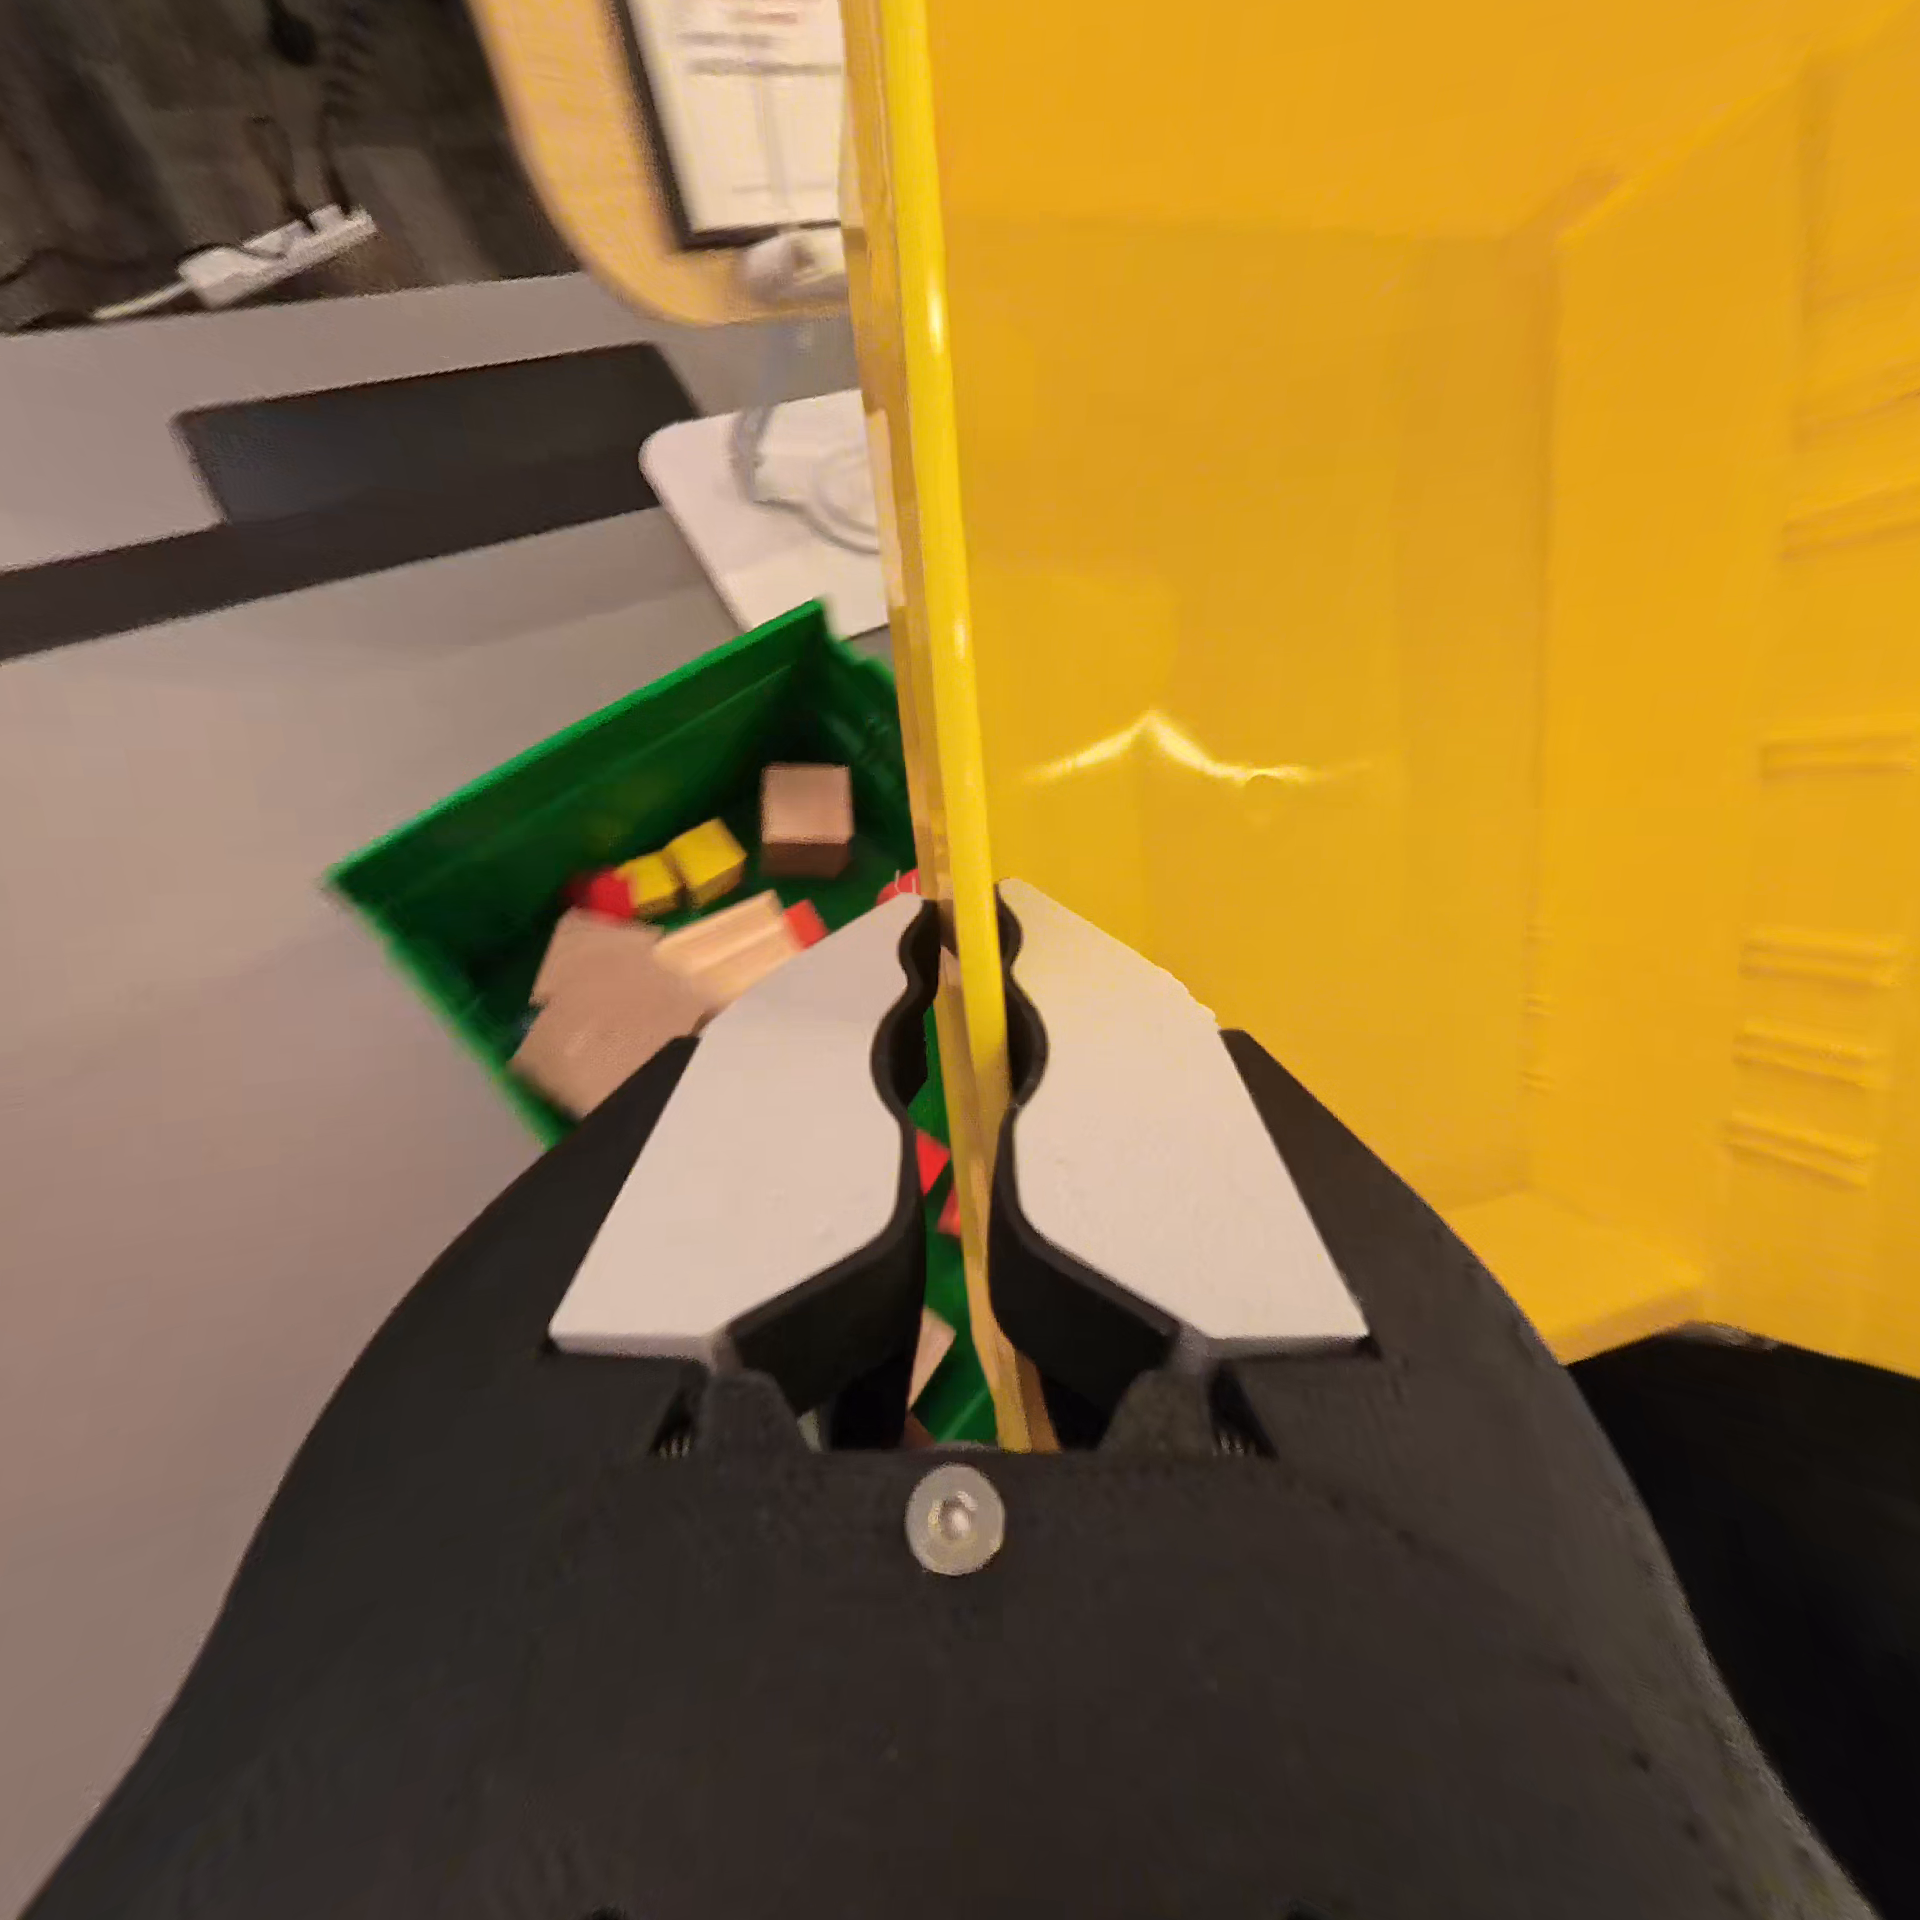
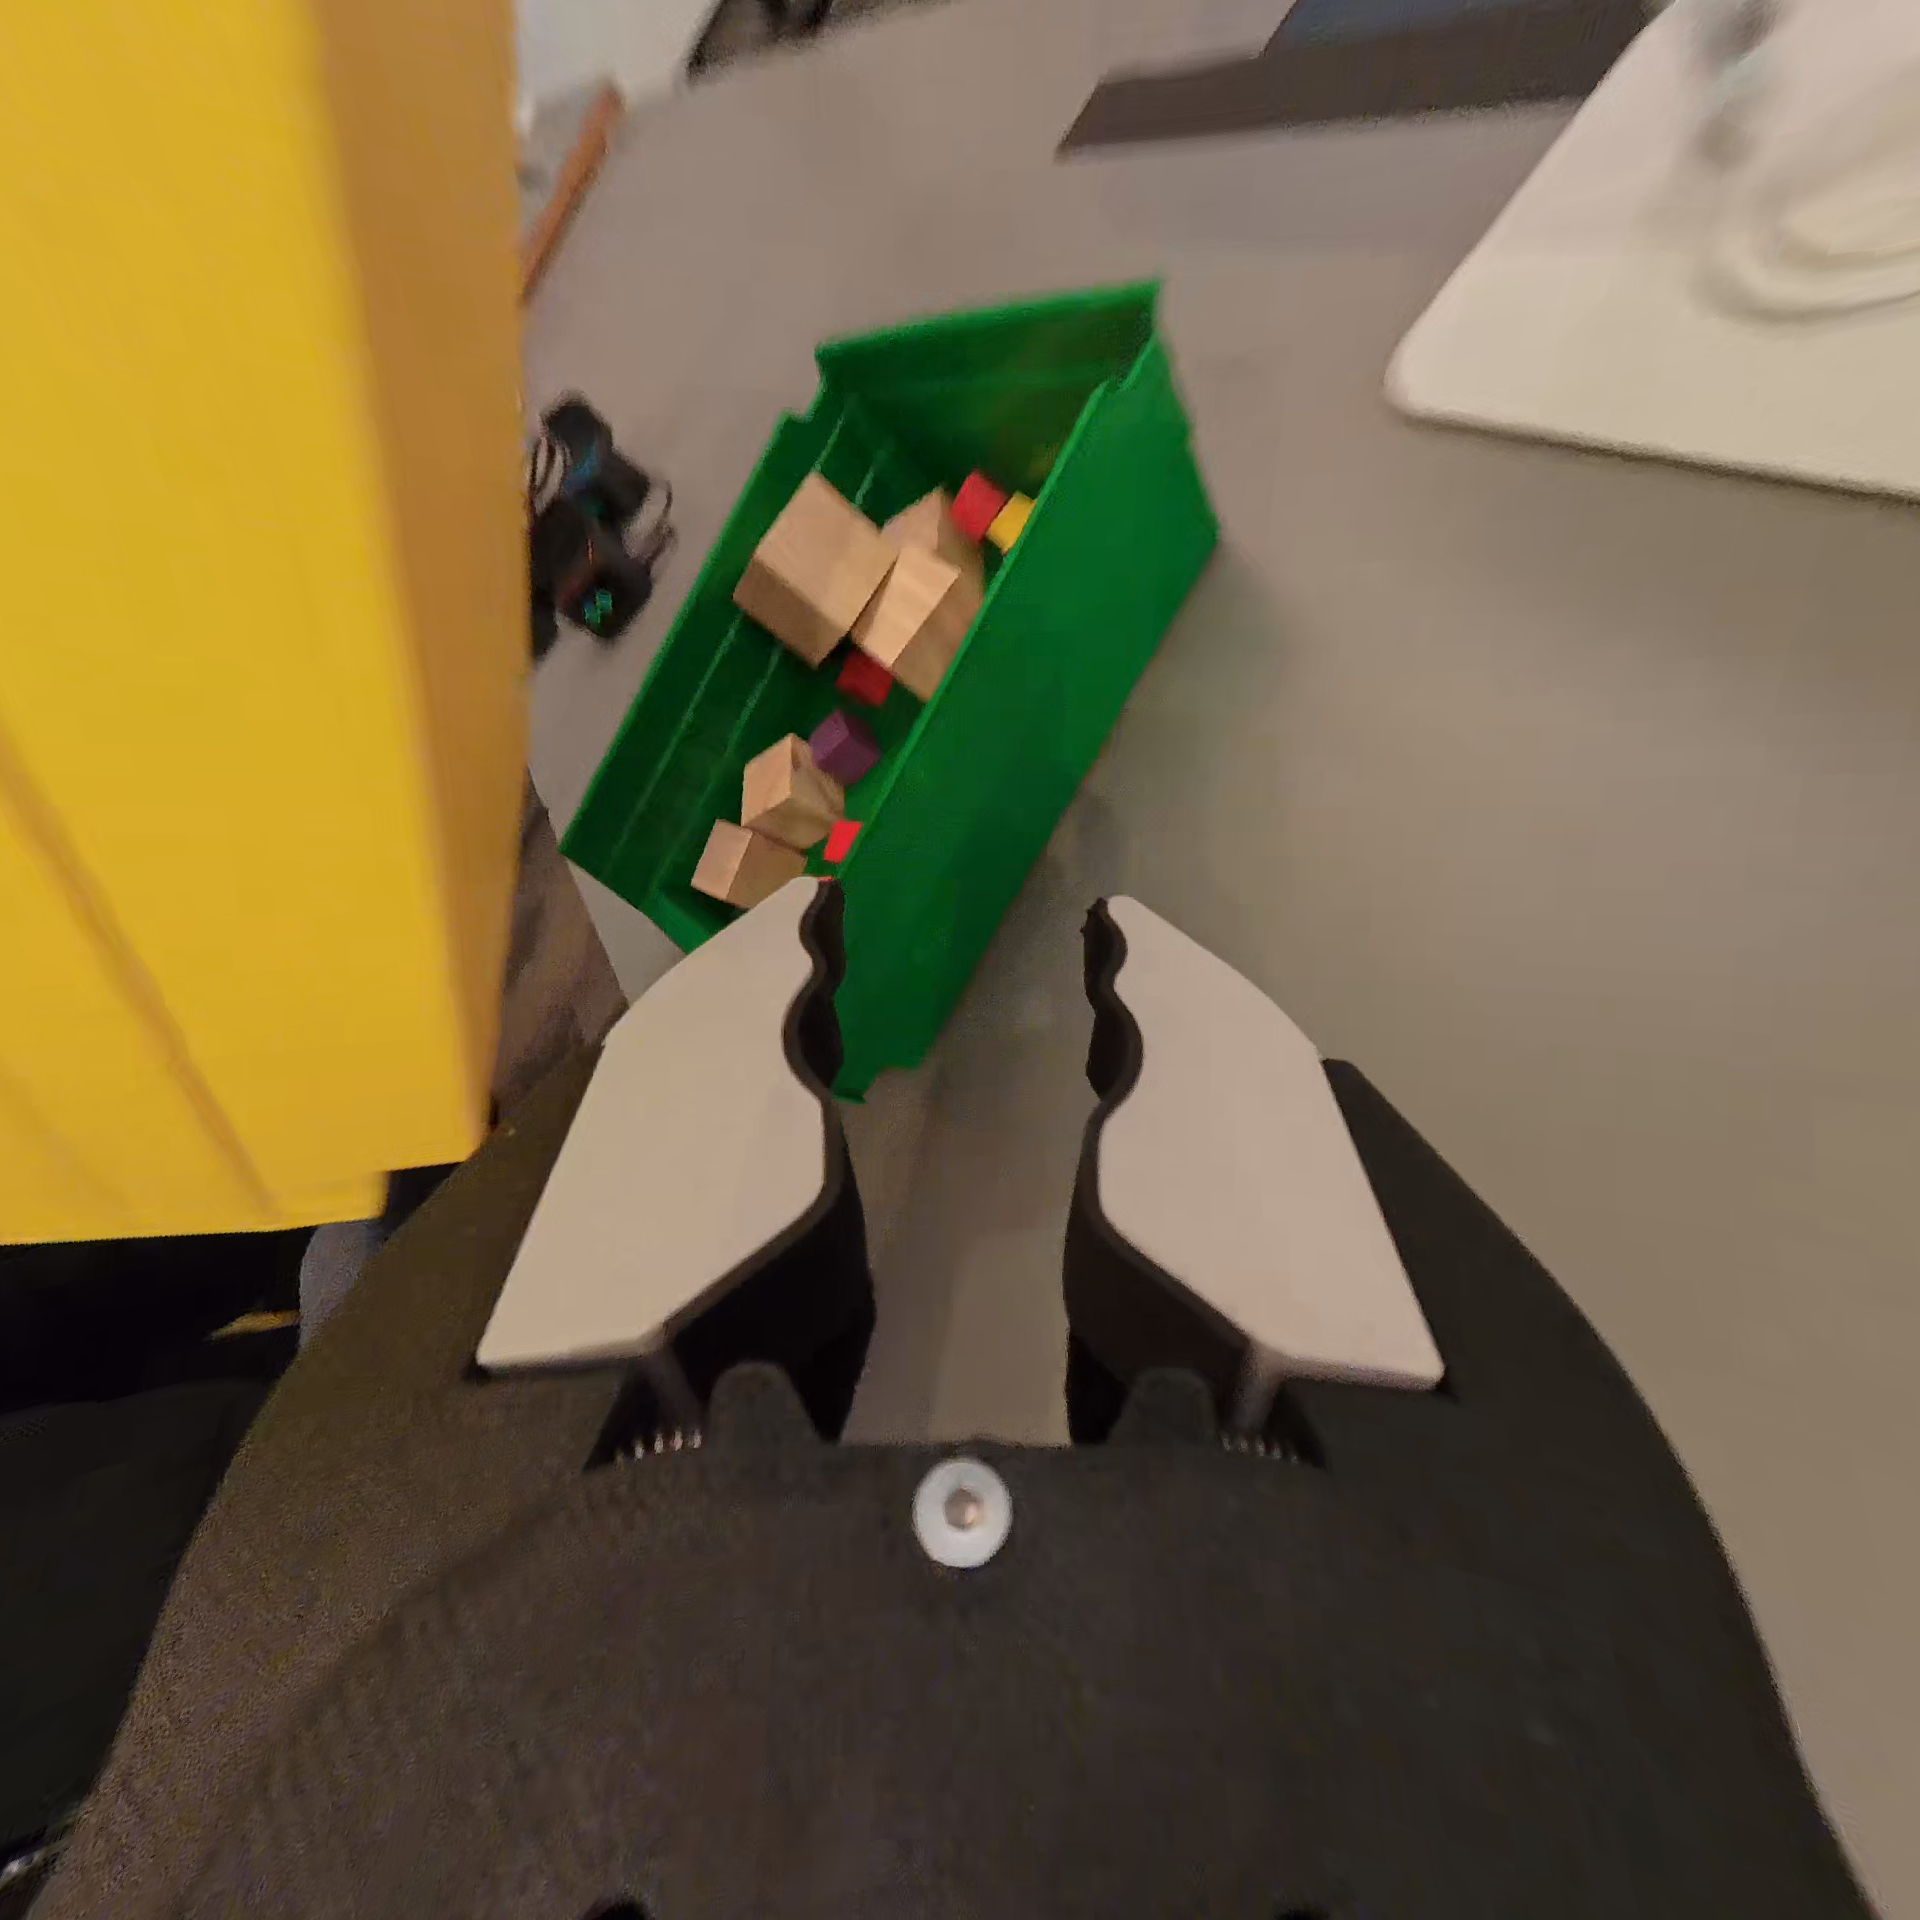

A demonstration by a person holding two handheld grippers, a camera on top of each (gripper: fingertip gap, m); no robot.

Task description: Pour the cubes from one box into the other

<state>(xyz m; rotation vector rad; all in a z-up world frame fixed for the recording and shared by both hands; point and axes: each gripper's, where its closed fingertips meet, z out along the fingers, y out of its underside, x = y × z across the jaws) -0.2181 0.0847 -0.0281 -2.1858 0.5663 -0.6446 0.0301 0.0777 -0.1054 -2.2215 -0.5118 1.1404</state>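
My left gripper (image 1: 964, 914) is shut on the thin wall of the yellow box (image 1: 1403, 644), which is lifted and tipped on its side; its inside shows no cubes. The yellow box also fills the left of the right wrist view (image 2: 229, 582). Below it the green box (image 1: 623, 769) stands on the grey table and holds several cubes (image 1: 805, 821): wooden, red, yellow and one purple (image 2: 844, 746). In the right wrist view the green box (image 2: 997, 748) lies just ahead of my right gripper (image 2: 961, 914), which is open, empty and above the table.
A white board (image 2: 1662, 343) with a clear rounded object lies on the table at the right. A dark strip (image 1: 436, 447) runs across the grey table behind the green box. A small black gadget (image 2: 592, 520) lies left of the green box.
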